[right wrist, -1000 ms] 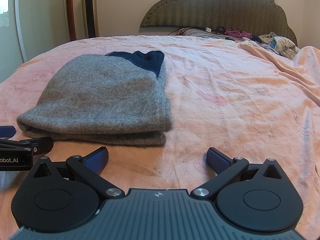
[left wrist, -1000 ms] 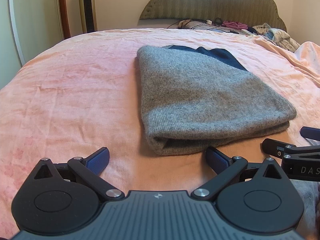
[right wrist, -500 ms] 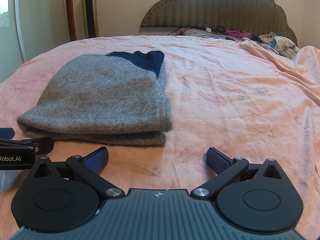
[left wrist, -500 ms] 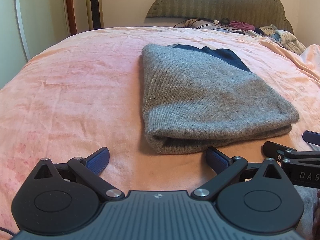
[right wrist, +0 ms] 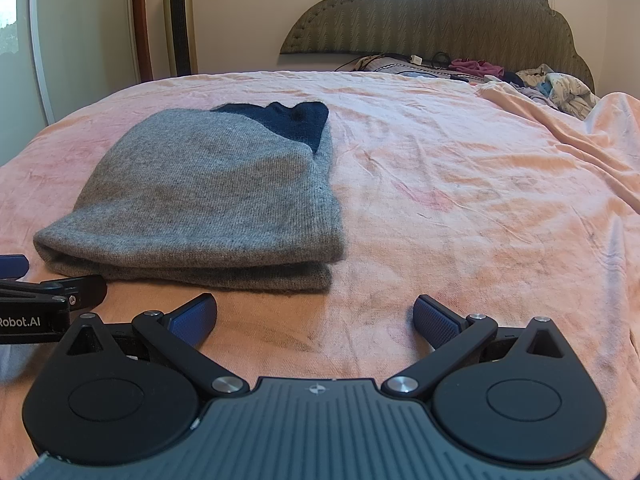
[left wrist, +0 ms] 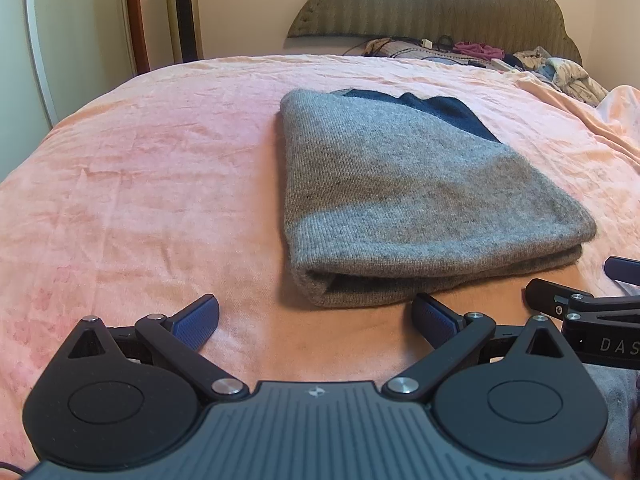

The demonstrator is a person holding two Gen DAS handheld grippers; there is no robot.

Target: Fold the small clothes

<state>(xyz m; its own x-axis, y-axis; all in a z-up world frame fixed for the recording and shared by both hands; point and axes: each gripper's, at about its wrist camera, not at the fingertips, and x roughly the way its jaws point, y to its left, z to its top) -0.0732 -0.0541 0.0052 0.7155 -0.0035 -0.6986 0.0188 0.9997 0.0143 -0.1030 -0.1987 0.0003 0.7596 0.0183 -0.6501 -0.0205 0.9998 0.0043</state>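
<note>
A grey knit garment (left wrist: 416,200) lies folded on the pink bedspread (left wrist: 140,184), with a dark blue part (left wrist: 444,112) showing at its far end. It also shows in the right wrist view (right wrist: 216,200). My left gripper (left wrist: 314,320) is open and empty, just short of the garment's near folded edge. My right gripper (right wrist: 314,320) is open and empty, near the garment's right corner. Each gripper shows at the edge of the other's view: the right one (left wrist: 580,304), the left one (right wrist: 52,292).
A pile of loose clothes (right wrist: 540,80) lies at the head of the bed by the padded headboard (right wrist: 440,16). A tower fan (right wrist: 180,20) and a mirror frame (right wrist: 142,20) stand at the far left. The bedspread bunches up at the right (right wrist: 600,128).
The left gripper's view has shifted slightly, with the garment a little higher and more to the right in it. The right gripper has not moved. Both stay open.
</note>
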